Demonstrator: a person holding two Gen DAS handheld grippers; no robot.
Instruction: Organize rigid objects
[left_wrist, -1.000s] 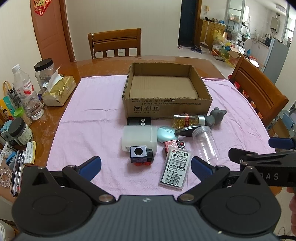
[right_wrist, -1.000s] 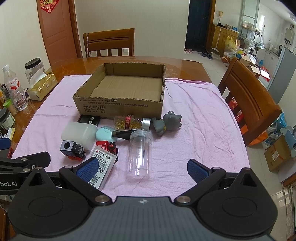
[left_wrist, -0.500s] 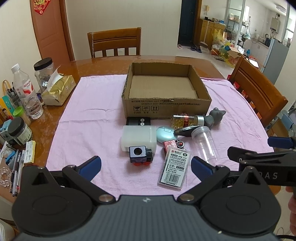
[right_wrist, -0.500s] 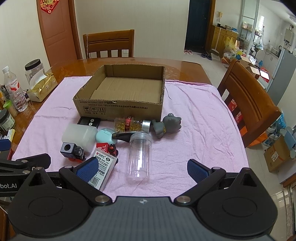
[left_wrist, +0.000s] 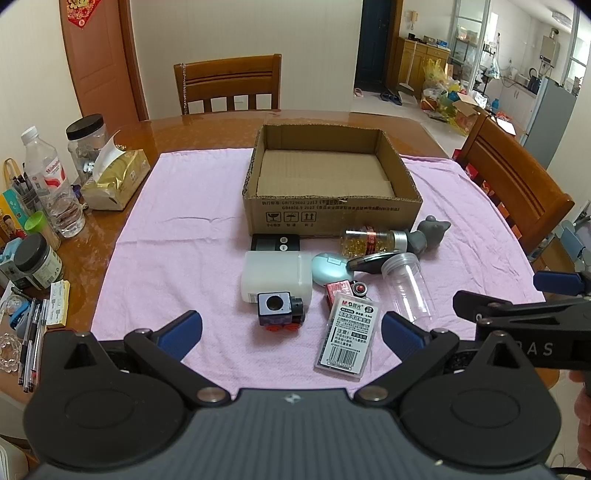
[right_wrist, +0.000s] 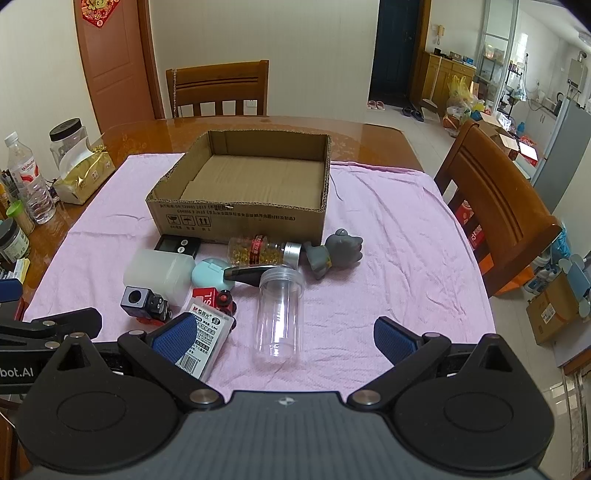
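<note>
**Both tongs spread wide over cluttered pink cloth**

The left gripper (left_wrist: 291, 332) and right gripper (right_wrist: 284, 334) hover at lower frame, jaws apart, holding nothing. The empty brown cardboard box (left_wrist: 332, 216) sits centre-frame; a clear plastic jar (right_wrist: 280, 314) lies just below it among small items.

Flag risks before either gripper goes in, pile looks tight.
1. The clear jar lies on its side; a nudge could roll it over the pink cloth.
2. The dark handle lies against the jar's mouth and the teal case; lifting one likely drags the others.
3. The flat refill pack lies low on the cloth, so fingers may snag fabric.
</note>
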